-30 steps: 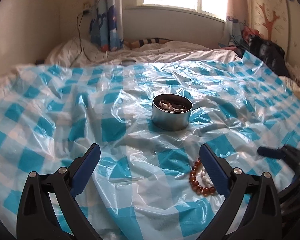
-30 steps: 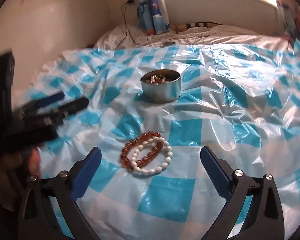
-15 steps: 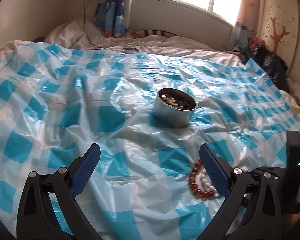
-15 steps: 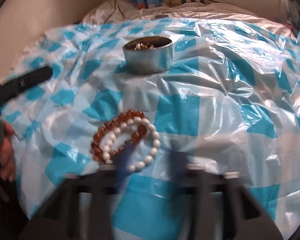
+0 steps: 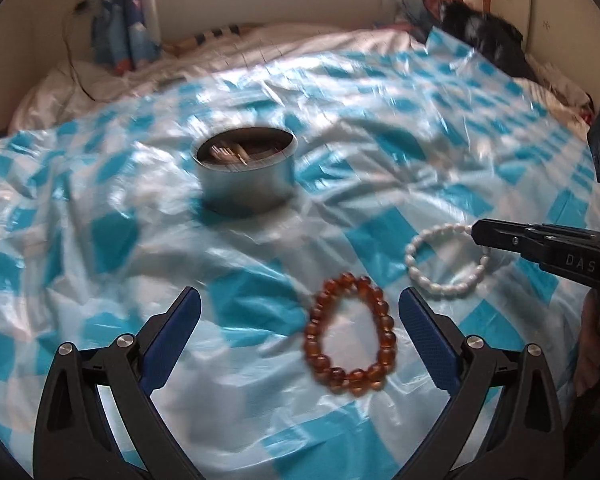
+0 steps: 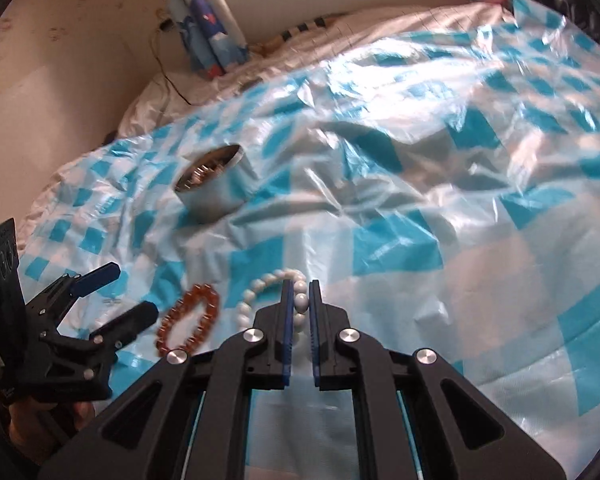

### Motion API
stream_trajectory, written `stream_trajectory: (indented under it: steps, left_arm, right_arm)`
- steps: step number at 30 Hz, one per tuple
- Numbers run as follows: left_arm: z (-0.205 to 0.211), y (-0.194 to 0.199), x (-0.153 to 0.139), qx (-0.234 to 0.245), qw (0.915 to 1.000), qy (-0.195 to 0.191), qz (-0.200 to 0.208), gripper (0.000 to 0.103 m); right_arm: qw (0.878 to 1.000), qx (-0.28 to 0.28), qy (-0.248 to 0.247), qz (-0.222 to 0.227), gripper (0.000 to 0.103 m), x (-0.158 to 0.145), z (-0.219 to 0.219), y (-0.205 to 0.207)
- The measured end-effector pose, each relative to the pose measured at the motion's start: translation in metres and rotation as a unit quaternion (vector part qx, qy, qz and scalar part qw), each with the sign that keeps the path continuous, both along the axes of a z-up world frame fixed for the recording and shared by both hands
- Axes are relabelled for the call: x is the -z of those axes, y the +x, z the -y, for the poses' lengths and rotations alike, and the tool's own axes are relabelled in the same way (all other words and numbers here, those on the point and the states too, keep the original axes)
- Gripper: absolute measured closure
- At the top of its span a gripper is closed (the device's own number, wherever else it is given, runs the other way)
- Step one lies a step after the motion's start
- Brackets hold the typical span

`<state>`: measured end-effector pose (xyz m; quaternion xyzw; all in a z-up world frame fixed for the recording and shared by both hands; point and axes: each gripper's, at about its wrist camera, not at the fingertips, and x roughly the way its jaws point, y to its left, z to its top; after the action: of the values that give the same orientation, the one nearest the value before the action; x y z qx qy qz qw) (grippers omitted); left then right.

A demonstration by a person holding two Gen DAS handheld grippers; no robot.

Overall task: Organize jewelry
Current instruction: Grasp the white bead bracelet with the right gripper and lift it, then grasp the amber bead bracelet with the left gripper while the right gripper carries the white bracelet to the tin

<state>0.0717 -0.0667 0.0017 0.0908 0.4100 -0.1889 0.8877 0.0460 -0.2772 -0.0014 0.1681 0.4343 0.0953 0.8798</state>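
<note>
A round metal tin (image 5: pixel 246 170) with jewelry inside stands on the blue-and-white checked plastic sheet (image 5: pixel 100 240); it also shows in the right wrist view (image 6: pixel 214 190). An amber bead bracelet (image 5: pixel 350 334) lies flat between the open fingers of my left gripper (image 5: pixel 300 320); it also shows in the right wrist view (image 6: pixel 190 320). My right gripper (image 6: pixel 299 286) is shut on a white bead bracelet (image 6: pixel 272 290) and holds it just off the amber one. In the left wrist view the white bracelet (image 5: pixel 444 258) hangs from the right gripper (image 5: pixel 476 232).
The sheet covers a bed with white bedding (image 5: pixel 260 52) at the back. A wall (image 6: pixel 60 60) runs along the left, with a blue curtain (image 5: pixel 120 28) and a cable. Dark clothing (image 5: pixel 484 36) lies at the far right corner.
My right gripper came down and shut on the white bracelet, pulling it apart from the amber one. My left gripper moved right, so the amber bracelet now lies between its fingers.
</note>
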Motion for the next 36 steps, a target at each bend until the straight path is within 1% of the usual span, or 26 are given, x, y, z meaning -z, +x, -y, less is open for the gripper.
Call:
stream_trajectory:
  steps: [1,2,3,4,5,6,7,8,9,10,11,12,14,16,17,20,22,24,26,28,29,30,31,32,35,36]
  left_arm:
    - [0.002,0.002,0.005,-0.002,1.0000,0.005,-0.007,0.008]
    - [0.002,0.004,0.008,-0.003,0.9999,0.007,-0.012,0.008]
    - [0.003,0.005,0.012,-0.003,0.9998,0.008,-0.019,0.008]
    - [0.004,0.005,0.014,-0.002,0.9997,0.009,-0.020,0.008]
    - [0.004,0.005,0.015,0.000,0.9997,0.010,-0.021,0.008]
    - [0.005,0.005,0.016,0.004,0.9997,0.011,-0.021,0.008]
    - [0.006,0.005,0.018,0.008,0.9997,0.011,-0.023,0.016]
    - [0.007,0.005,0.020,0.013,0.9995,0.008,-0.027,0.031]
    - [0.008,0.005,0.022,0.022,0.9990,-0.005,-0.038,0.041]
    - [0.008,0.006,0.024,0.024,0.9987,-0.010,-0.045,0.065]
    - [0.008,0.006,0.026,0.027,0.9983,-0.013,-0.050,0.081]
    - [0.007,0.006,0.027,0.028,0.9978,-0.020,-0.057,0.081]
    - [0.004,0.007,0.026,0.028,0.9967,-0.040,-0.065,0.082]
    - [-0.004,0.006,0.022,0.027,0.9935,-0.081,-0.076,0.084]
    - [-0.007,0.005,0.019,0.026,0.9930,-0.091,-0.071,0.103]
    - [-0.013,0.000,0.004,0.025,0.9930,-0.109,-0.038,0.103]
    - [-0.017,-0.001,-0.004,0.023,0.9926,-0.118,-0.022,0.103]
    - [-0.022,0.001,-0.005,0.016,0.9922,-0.121,-0.023,0.103]
    - [-0.026,0.005,-0.004,0.011,0.9916,-0.125,-0.032,0.103]
    - [-0.024,0.011,0.003,0.010,0.9914,-0.117,-0.058,0.102]
    - [-0.024,0.012,0.007,0.010,0.9914,-0.113,-0.065,0.094]
    - [-0.020,0.013,0.012,0.011,0.9917,-0.103,-0.077,0.081]
    - [-0.016,0.014,0.017,0.010,0.9929,-0.085,-0.083,0.048]
    - [-0.012,0.012,0.019,0.010,0.9945,-0.071,-0.077,0.038]
    - [-0.004,0.008,0.024,0.012,0.9975,-0.036,-0.059,0.039]
    - [-0.005,0.008,0.024,0.014,0.9972,-0.041,-0.061,0.060]
  right_arm:
    - [1.000,0.004,-0.001,-0.003,0.094,0.001,0.001,0.000]
    - [1.000,0.008,-0.007,-0.006,0.087,0.002,0.002,0.001]
    - [1.000,0.010,-0.011,-0.005,0.072,0.003,0.001,0.002]
    - [1.000,0.008,-0.016,-0.004,0.067,0.003,-0.001,0.002]
    - [0.999,0.005,-0.033,-0.003,0.063,0.003,-0.005,0.004]
    - [0.999,0.002,-0.046,-0.004,0.063,0.005,-0.008,0.003]
    - [0.998,-0.002,-0.058,-0.007,0.063,0.008,-0.012,0.004]
    - [0.998,-0.005,-0.068,-0.010,0.063,0.010,-0.015,0.005]
    - [0.996,-0.010,-0.082,-0.013,0.064,0.012,-0.019,0.006]
    - [0.996,-0.013,-0.091,-0.013,0.067,0.013,-0.021,0.007]
    - [0.995,-0.017,-0.095,-0.012,0.078,0.013,-0.022,0.006]
    - [0.996,-0.017,-0.091,-0.013,0.089,0.013,-0.021,0.006]
    - [0.999,-0.012,-0.047,-0.011,0.094,0.012,-0.011,0.004]
    - [0.999,-0.009,0.031,-0.007,0.095,0.011,0.003,0.001]
    - [0.997,-0.009,0.076,-0.003,0.095,0.011,0.009,-0.001]
    - [0.981,-0.021,0.192,0.030,0.095,0.006,0.023,-0.005]
    - [0.968,-0.035,0.243,0.055,0.095,0.000,0.026,-0.008]
    - [0.961,-0.039,0.265,0.064,0.095,-0.003,0.028,-0.008]
    - [0.961,-0.038,0.268,0.061,0.095,-0.002,0.029,-0.006]
    - [0.961,-0.038,0.270,0.054,0.095,0.000,0.029,-0.005]
    - [0.960,-0.038,0.271,0.052,0.095,0.000,0.028,-0.005]
    - [0.960,-0.039,0.272,0.050,0.095,0.001,0.027,-0.004]
    - [0.960,-0.039,0.273,0.050,0.095,0.001,0.027,-0.004]
    - [0.960,-0.039,0.273,0.050,0.095,0.001,0.027,-0.004]
    - [0.958,-0.040,0.279,0.046,0.095,0.002,0.024,-0.005]
    - [0.957,-0.043,0.282,0.044,0.095,0.003,0.023,-0.005]
